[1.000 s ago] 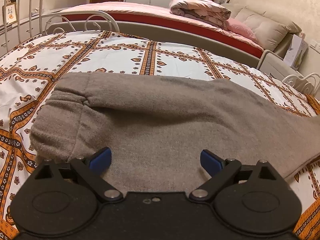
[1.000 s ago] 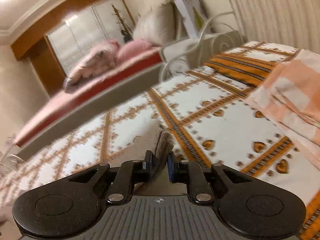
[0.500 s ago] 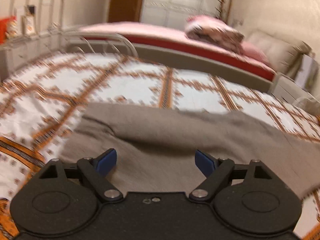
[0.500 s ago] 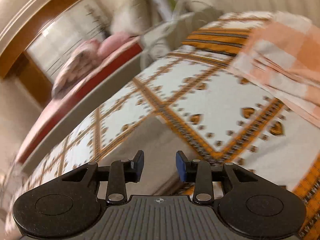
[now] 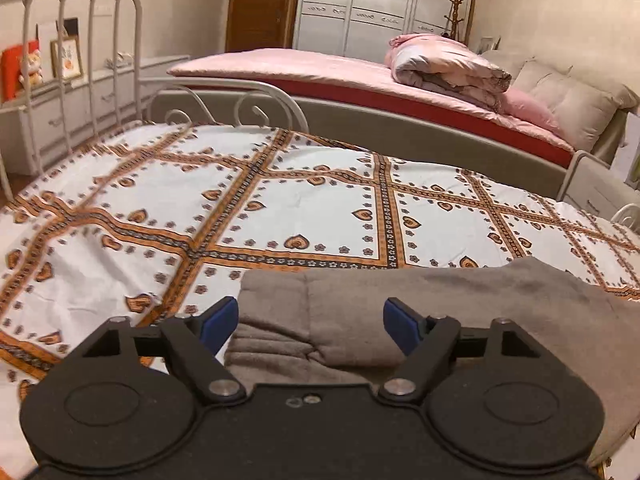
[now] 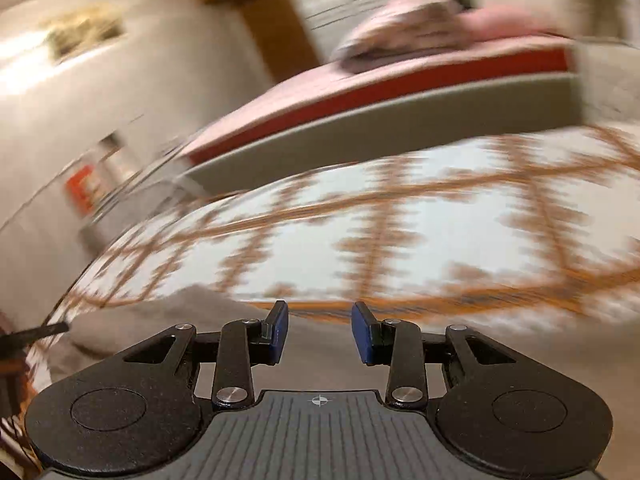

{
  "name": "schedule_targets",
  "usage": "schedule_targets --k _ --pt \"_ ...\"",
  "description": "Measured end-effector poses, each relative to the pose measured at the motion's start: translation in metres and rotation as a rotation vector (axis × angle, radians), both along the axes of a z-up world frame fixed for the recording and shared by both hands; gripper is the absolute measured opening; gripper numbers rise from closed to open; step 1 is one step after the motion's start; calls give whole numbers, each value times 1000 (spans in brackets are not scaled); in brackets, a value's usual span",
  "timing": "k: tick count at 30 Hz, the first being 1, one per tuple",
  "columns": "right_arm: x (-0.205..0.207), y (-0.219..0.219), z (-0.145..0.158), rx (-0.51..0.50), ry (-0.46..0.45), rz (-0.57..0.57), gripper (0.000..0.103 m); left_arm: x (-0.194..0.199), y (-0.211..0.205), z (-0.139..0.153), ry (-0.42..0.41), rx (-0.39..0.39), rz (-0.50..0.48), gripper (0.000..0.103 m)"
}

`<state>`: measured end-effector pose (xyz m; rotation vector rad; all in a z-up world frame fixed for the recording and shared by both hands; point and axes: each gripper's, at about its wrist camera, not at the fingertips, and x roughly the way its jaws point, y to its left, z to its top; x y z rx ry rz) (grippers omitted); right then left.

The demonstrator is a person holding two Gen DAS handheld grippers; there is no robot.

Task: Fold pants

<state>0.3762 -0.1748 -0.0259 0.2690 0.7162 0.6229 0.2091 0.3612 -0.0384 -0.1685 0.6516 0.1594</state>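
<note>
Grey-brown pants (image 5: 460, 304) lie on the patterned bedsheet (image 5: 280, 200), their waistband end just ahead of my left gripper (image 5: 310, 320). The left gripper is wide open and empty, hovering over that end with the cloth between and below its blue fingertips (image 5: 216, 318). In the blurred right wrist view my right gripper (image 6: 319, 336) is open and empty above the pants (image 6: 160, 320), which stretch away to its lower left.
A white metal bed frame (image 5: 224, 96) borders the far side of the sheet. Beyond it stands a second bed (image 5: 320, 68) with a rolled pink quilt (image 5: 444, 64) and pillows. A white dresser (image 5: 80, 96) is at the left.
My right gripper let go of the pants' hem, opened and swung left. My left gripper drew back toward the waistband end and stayed open.
</note>
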Motion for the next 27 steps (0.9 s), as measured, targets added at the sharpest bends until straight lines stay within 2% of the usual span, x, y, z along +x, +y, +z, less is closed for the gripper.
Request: schedule_targets --k 5,7,8,11,16,18,19,20,21,22,24,26,27 --pt "33 131 -12 -96 -61 195 36 16 3 -17 24 -20 -30 72" --pt "42 160 -21 -143 -71 244 36 22 8 -23 35 -50 -32 65" --pt "47 173 -25 -167 -74 270 36 25 12 -25 46 -69 -30 57" --pt "63 206 -40 -231 -59 338 36 29 20 -33 56 -113 -40 54" --pt "78 229 -59 -283 -6 475 35 24 22 -34 35 -118 -53 49" --pt "75 235 -55 -323 -26 519 5 22 20 -34 21 -107 -46 42" --pt "75 238 -52 -330 -28 521 4 22 19 -31 10 -98 -38 40" --pt "73 240 -46 -347 -60 526 3 21 18 -28 -7 -89 -32 34" --pt "71 242 -40 -361 -92 516 3 21 16 -24 -23 -61 -21 19" --pt "72 242 -36 -365 -111 496 3 22 15 -21 -35 -29 -15 12" --pt "76 241 -35 -366 -123 449 3 29 14 -21 -22 2 -11 10" --pt "81 247 -55 -416 -88 411 3 37 10 -34 37 31 -7 18" --pt "83 251 -69 -461 -54 395 3 36 7 -37 29 61 -5 22"
